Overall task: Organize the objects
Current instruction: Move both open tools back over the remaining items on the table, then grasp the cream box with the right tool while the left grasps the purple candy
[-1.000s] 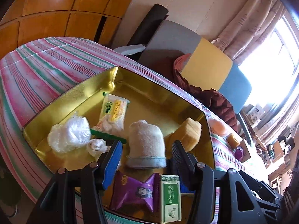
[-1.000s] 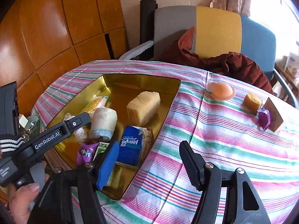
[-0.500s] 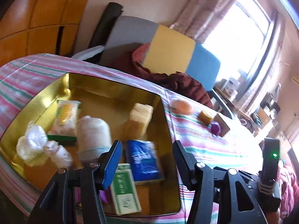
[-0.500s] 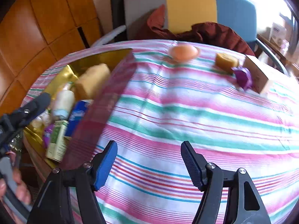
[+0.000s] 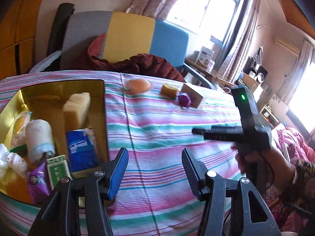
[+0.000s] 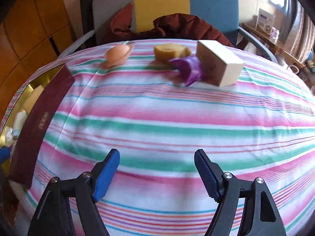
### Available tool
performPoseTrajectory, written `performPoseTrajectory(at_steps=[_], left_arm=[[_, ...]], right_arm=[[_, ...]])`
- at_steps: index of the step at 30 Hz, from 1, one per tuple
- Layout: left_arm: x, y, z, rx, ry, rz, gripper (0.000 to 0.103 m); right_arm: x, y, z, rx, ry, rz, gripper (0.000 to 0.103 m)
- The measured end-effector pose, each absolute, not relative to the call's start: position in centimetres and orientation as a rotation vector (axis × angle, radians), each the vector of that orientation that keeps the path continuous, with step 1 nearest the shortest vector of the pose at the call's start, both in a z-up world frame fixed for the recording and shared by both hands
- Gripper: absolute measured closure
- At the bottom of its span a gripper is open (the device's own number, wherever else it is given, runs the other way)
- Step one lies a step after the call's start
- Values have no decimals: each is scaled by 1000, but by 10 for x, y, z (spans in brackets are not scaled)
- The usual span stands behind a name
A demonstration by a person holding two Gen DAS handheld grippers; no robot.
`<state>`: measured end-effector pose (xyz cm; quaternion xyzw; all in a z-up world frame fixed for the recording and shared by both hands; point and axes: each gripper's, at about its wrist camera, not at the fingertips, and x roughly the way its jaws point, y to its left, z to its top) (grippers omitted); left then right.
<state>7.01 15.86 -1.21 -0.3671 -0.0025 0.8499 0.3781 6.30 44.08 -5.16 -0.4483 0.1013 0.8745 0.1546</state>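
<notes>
Loose items grouped far ahead of the right gripper; both sets of jaws released, nothing held.
Wrapper, sponge, box and peach item are seen ahead; tin is set left of the left gripper.

striped tablecloth covers the table, pink/green/white bands. behind it a chair with grey, yellow and blue back panels, dark red cloth bunched on the seat. wood panel wall left, bright window with curtains right, cluttered shelf beyond
</notes>
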Motion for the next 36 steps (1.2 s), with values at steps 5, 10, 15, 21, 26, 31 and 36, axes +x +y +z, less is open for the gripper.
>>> performPoseTrajectory(at_steps=[5,10,15,21,26,31,36], left_arm=[[79,177,-16,-958,38,2123,46],[81,194,-23,-986,78,2076,46],[81,205,-29,-1025,108,2043,46],[74,211,-34,-1070,117,2038,46],[67,217,-37,-1102,122,2031,46],[57,230,-38,-1123,117,2025,46],[40,250,-41,-1160,93,2022,46]], right_arm=[[44,495,-33,-1145,228,2451,20],[17,530,-26,-1107,197,2431,20],[-12,555,-29,-1115,216,2432,20],[-44,576,-45,-1187,261,2459,26],[-47,571,-55,-1261,363,2530,52],[-25,545,-53,-1349,369,2586,52],[16,520,-53,-1416,316,2571,52]])
